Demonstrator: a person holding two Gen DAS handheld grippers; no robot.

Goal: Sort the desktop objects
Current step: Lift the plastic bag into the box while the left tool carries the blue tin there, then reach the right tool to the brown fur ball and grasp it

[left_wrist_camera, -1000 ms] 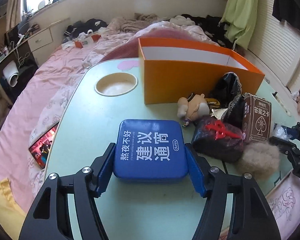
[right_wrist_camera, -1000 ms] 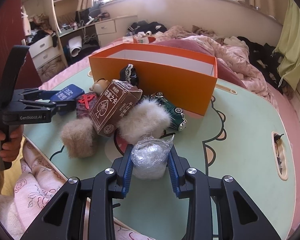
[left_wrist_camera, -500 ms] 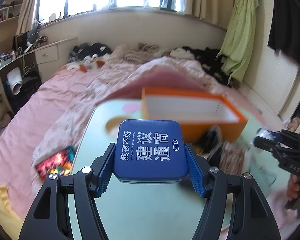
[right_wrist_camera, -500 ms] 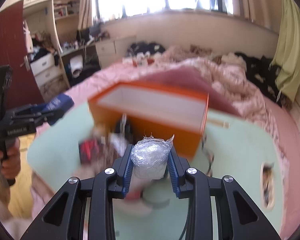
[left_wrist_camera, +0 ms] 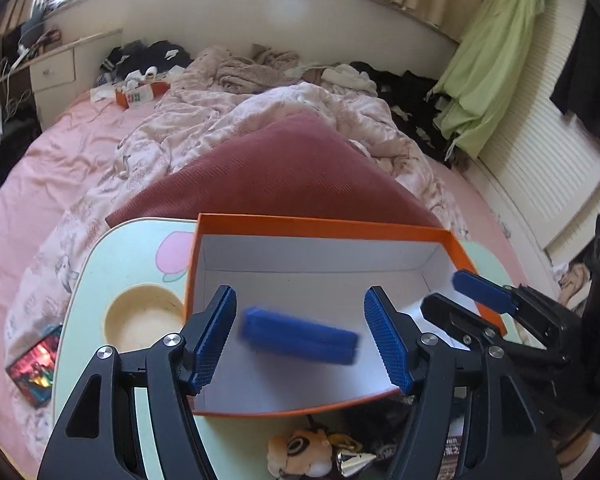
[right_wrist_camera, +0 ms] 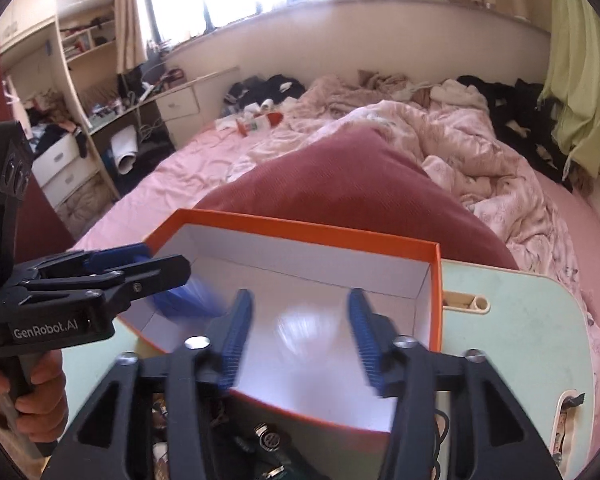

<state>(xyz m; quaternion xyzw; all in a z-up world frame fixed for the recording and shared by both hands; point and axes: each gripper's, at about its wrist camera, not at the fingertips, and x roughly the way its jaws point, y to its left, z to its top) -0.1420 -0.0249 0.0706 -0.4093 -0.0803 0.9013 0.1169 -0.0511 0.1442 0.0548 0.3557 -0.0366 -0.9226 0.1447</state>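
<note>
Dropping blue tin (left_wrist_camera: 298,340) and plastic-wrapped ball (right_wrist_camera: 304,332) into orange box (left_wrist_camera: 320,226); left tool (left_wrist_camera: 300,334) released, right tool (right_wrist_camera: 296,330) opening, nothing gripped; keep both centred over box.

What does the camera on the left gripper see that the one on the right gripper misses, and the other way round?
Only the left wrist view shows the round cup hollow in the table, the plush toy and the blurred blue tin falling clear of its pads. Only the right wrist view shows the hand gripping the left gripper's handle, and a blurred clear plastic ball dropping. Both show the orange box and the red pillow.
</note>
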